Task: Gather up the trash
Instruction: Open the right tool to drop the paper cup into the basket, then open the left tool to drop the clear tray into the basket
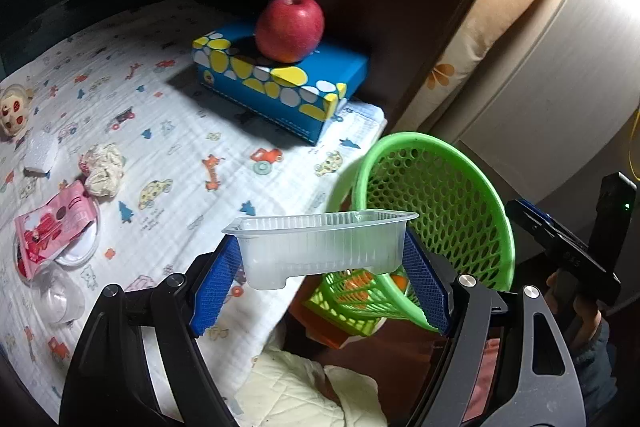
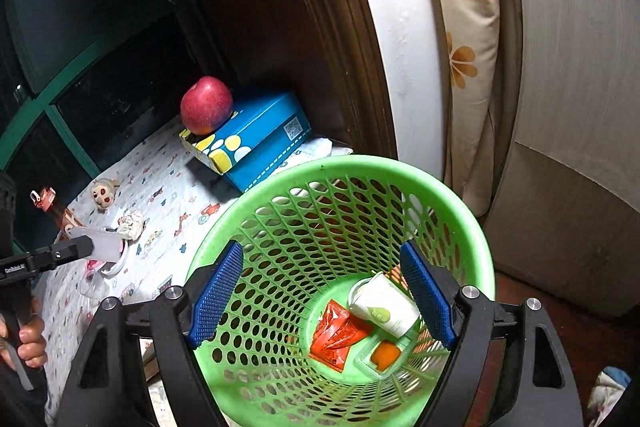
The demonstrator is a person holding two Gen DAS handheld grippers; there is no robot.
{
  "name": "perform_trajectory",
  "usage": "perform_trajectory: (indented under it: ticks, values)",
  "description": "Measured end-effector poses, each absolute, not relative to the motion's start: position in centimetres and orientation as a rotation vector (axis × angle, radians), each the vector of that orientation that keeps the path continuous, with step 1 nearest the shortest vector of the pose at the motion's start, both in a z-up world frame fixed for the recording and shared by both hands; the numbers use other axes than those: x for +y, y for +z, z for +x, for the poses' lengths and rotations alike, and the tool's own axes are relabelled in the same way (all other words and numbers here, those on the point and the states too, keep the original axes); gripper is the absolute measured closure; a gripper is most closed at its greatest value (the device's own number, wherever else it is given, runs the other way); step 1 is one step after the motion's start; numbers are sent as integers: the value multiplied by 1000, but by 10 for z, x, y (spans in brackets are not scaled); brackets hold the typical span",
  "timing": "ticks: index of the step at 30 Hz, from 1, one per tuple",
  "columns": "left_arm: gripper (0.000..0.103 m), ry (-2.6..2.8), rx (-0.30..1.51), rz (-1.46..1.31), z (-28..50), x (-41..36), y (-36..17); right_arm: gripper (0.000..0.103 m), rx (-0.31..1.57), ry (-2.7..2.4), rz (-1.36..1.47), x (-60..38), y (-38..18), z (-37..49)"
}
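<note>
My left gripper (image 1: 320, 279) is shut on a clear plastic tray (image 1: 320, 247) and holds it above the table edge, just left of the green mesh basket (image 1: 436, 199). The tray also shows small in the right wrist view (image 2: 102, 245). My right gripper (image 2: 322, 293) is open above the basket's mouth, with the basket rim (image 2: 340, 171) beyond it. In the basket lie a red packet (image 2: 336, 335), a white cup (image 2: 386, 305) and a small clear tub with orange content (image 2: 382, 355). On the table lie a crumpled paper ball (image 1: 102, 169), a pink wrapper (image 1: 54, 223) and a clear cup (image 1: 64, 301).
A red apple (image 1: 290, 29) rests on a blue tissue box (image 1: 280, 79) at the back of the patterned tablecloth (image 1: 180, 155). A small doll (image 1: 14, 109) and a white foam block (image 1: 40, 155) sit at the left. A wall and a flowered cushion (image 1: 472, 47) are to the right.
</note>
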State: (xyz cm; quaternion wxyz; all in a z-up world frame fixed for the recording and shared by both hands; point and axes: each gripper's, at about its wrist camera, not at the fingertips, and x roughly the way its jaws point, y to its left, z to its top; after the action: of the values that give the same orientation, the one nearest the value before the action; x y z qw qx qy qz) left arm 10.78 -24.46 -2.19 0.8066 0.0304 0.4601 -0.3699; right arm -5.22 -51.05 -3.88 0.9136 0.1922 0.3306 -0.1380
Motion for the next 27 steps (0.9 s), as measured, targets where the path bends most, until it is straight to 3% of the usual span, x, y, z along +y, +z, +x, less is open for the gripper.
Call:
perform_trajectory:
  ticks: [19, 23, 27]
  values:
    - [24, -958, 1079, 143, 79, -343, -49, 25, 617, -321, 439, -526, -27, -92]
    - [15, -978, 1107, 120, 79, -348, -54, 25, 617, -318, 448, -526, -29, -95]
    - [15, -983, 1103, 114, 78, -345, -54, 25, 618, -312, 460, -525, -30, -95]
